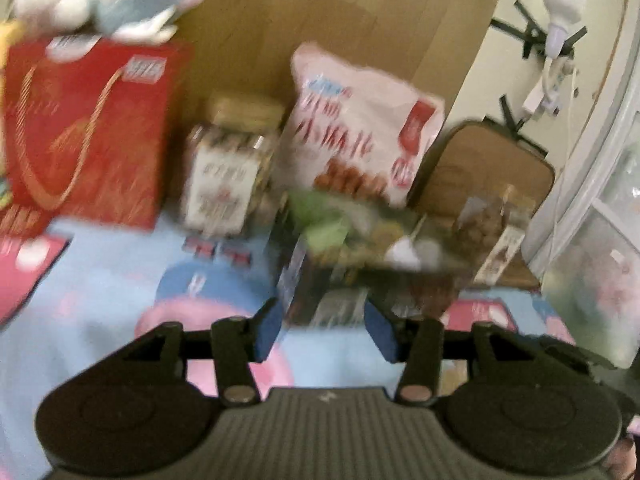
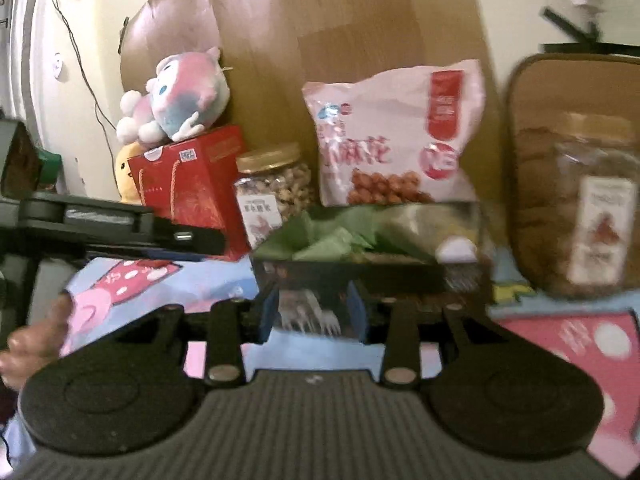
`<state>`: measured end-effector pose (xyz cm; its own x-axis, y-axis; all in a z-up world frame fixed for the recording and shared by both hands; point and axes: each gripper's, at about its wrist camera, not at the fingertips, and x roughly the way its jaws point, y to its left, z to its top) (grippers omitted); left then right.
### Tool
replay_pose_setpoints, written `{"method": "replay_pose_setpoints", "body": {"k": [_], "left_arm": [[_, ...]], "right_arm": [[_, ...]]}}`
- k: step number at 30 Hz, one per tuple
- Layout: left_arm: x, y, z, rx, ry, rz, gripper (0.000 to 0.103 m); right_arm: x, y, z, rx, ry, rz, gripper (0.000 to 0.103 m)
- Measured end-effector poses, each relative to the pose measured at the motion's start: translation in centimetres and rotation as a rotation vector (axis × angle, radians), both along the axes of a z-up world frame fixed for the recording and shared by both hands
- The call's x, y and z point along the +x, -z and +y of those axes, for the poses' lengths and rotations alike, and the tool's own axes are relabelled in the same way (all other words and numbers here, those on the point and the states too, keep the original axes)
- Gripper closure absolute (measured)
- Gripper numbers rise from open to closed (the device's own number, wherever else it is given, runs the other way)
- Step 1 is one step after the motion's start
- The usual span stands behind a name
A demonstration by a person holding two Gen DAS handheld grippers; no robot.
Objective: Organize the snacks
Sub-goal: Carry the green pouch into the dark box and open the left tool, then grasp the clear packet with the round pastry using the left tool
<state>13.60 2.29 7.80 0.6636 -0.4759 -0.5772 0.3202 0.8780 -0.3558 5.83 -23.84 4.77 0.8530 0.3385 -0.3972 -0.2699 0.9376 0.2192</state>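
A dark open box [image 2: 368, 276] holding green packets [image 2: 332, 240] and other small snacks sits on a cartoon-print cloth; it also shows in the left wrist view [image 1: 360, 272]. Behind it stand a pink-and-white snack bag [image 2: 392, 132], a nut jar with a gold lid [image 2: 276, 188] and a red gift box [image 2: 192, 184]. A second jar [image 2: 592, 208] stands at the right. My right gripper [image 2: 313, 312] is open, its blue pads at the box's front wall. My left gripper [image 1: 325, 330] is open, just before the box's near corner. Both views are blurred.
A plush toy [image 2: 180, 96] lies on the red gift box. A wooden board [image 2: 360, 20] leans against the wall behind the snacks. A brown padded panel [image 1: 484, 168] stands at the right. The left gripper's body [image 2: 120, 224] reaches in from the left.
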Motion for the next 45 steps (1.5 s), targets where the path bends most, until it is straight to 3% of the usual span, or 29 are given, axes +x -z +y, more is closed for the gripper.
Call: {"method": "replay_pose_setpoints", "body": {"k": [4,7,10,12,14,15,19,23,26,30,33,35,39,45], "left_arm": [[-0.9,1.9,-0.7,-0.043,0.044,0.113,0.056],[-1.2,3.1,-3.0,-0.1,0.111,0.195,0.049],[-1.2,4.3,-5.3,-0.133,0.161,0.244,0.047],[-1.4,5.4,-6.4,-0.122,0.167,0.281,0.052],[-1.8,6.6,-6.9,-0.128,0.185,0.326,0.061],[-2.3,6.7,-6.9,-0.129,0.184,0.309,0.062],[-4.6,6.3,-5.8,-0.094,0.181,0.269,0.063],[-6.3,6.4,-3.1,-0.116,0.152,0.285,0.064],[-6.9,5.9,-1.8,-0.128,0.129,0.278,0.062],[-6.6,6.0,-1.8,-0.119,0.118,0.281,0.06],[-6.6,6.1,-2.5,-0.104,0.125,0.262,0.063],[-6.7,5.4,-2.9,-0.1,0.142,0.245,0.068],[-6.4,2.5,-3.5,-0.082,0.159,0.158,0.068],[-2.2,-1.1,-4.6,-0.107,0.161,0.082,0.067]], "right_arm": [[-2.1,1.8,-3.4,0.041,0.123,0.052,0.057],[-2.4,3.1,-6.8,0.197,0.212,0.149,0.056],[-2.0,5.0,-7.9,0.315,0.199,0.252,0.056],[-2.4,5.7,-7.3,0.358,0.162,0.278,0.06],[-3.5,5.4,-5.8,0.321,0.116,0.266,0.061],[-4.0,5.3,-4.9,0.29,0.091,0.253,0.061],[-6.3,5.2,-2.1,0.211,0.008,0.201,0.055],[-7.4,4.8,1.0,0.074,-0.132,0.163,0.044],[-7.9,4.9,2.6,-0.022,-0.188,0.136,0.043],[-7.8,5.1,3.6,-0.107,-0.201,0.106,0.043],[-7.8,5.4,3.0,-0.114,-0.197,0.105,0.047],[-8.0,5.4,2.9,-0.132,-0.183,0.099,0.062],[-8.3,3.8,3.1,-0.161,-0.169,0.018,0.065],[-5.6,1.1,2.2,-0.157,-0.115,-0.097,0.065]]}}
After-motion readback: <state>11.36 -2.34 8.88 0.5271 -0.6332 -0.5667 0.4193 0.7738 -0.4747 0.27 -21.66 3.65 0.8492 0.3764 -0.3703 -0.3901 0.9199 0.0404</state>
